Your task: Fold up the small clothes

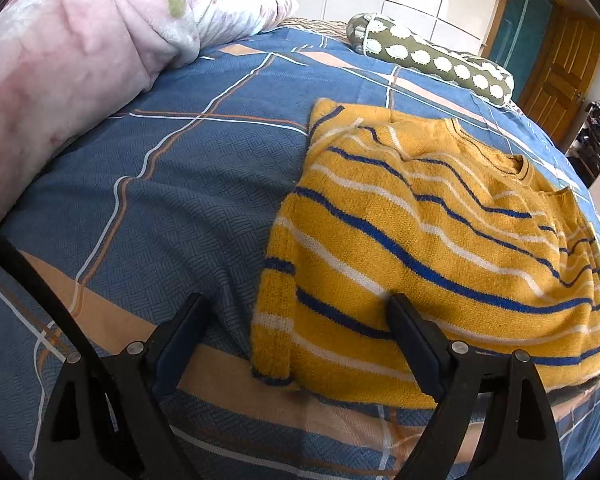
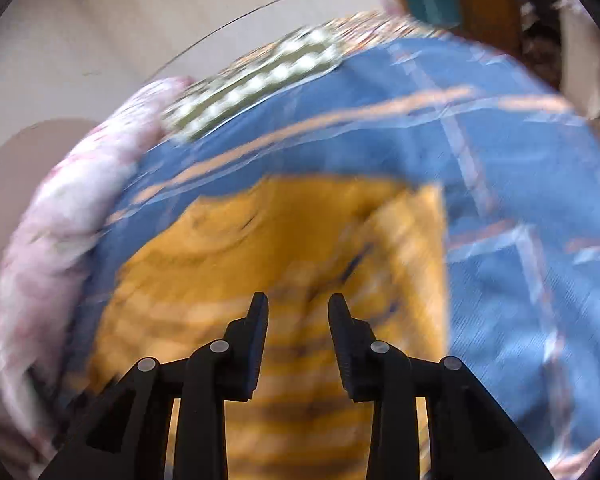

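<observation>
One yellow striped sweater (image 1: pixel 420 248) lying flat on blue plaid bed (image 1: pixel 172 184), one pink blanket (image 1: pixel 72 64), one bolster pillow (image 1: pixel 432 58), left tool (image 1: pixel 296 312) spread wide at sweater hem, right tool (image 2: pixel 298 308) narrowly parted, empty, above sweater.

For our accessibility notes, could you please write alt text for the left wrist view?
A yellow sweater with blue and white stripes lies partly folded on a blue plaid bedsheet, with the open left gripper poised over its near corner. A pink blanket and a green bolster pillow lie beyond.
</observation>
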Available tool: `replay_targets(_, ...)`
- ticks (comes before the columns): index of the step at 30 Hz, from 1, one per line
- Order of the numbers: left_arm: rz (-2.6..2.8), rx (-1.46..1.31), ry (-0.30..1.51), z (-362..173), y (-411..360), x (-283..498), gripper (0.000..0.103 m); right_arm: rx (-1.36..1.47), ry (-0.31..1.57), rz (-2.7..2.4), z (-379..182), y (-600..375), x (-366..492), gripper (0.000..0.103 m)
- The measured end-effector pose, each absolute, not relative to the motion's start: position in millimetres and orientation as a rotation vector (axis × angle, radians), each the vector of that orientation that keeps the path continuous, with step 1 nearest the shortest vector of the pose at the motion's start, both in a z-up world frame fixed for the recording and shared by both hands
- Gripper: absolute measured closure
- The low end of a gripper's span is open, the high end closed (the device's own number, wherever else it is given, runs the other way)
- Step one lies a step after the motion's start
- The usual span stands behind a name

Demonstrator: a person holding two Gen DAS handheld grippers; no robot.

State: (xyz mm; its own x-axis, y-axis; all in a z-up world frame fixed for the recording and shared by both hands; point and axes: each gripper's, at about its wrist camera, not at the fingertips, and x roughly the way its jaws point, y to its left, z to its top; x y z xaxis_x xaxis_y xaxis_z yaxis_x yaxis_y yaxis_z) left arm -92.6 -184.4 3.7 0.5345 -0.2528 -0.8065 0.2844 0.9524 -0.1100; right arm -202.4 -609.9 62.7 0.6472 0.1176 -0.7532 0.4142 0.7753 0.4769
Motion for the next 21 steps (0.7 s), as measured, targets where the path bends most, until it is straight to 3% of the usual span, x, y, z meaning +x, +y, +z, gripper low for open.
replay_targets(3,-0.318,0.036,0.951,3.6,-183.9,-93.6,0.013,0.674,0.913,-0.2,41.5,-603.3,-224.8,0.069)
replay_targets(5,-0.319,0.033,0.951,3.6,-183.1,-94.1,0.013,0.669,0.914,-0.281,32.0,-613.5,-244.7,0.076)
replay_targets(6,-0.318,0.031,0.951,3.6,-182.4,-94.2,0.013,0.699,0.897,-0.308,30.1,-624.4,-256.6,0.085)
replay_targets(7,-0.318,0.031,0.952,3.6,-182.2,-94.0,0.013,0.725,0.881,-0.335,31.3,-630.5,-266.4,0.085)
replay_targets(8,-0.316,0.031,0.952,3.5,-181.8,-93.7,0.013,0.738,0.867,-0.374,34.7,-634.8,-275.4,0.079)
replay_targets(9,-0.315,0.031,0.952,3.6,-181.8,-93.7,0.012,0.723,0.853,-0.433,40.7,-637.4,-285.5,0.064)
replay_targets(10,-0.314,0.033,0.952,3.7,-182.0,-93.7,0.012,0.721,0.829,-0.437,46.1,-639.8,-292.1,0.059)
replay_targets(15,-0.297,0.051,0.918,10.9,-181.4,-103.2,0.013,0.795,0.758,-0.356,53.9,-639.3,-307.9,0.046)
replay_targets(21,-0.344,0.108,0.791,36.3,-185.5,-139.3,0.013,0.858,0.786,-0.329,24.9,-627.5,-302.4,0.045)
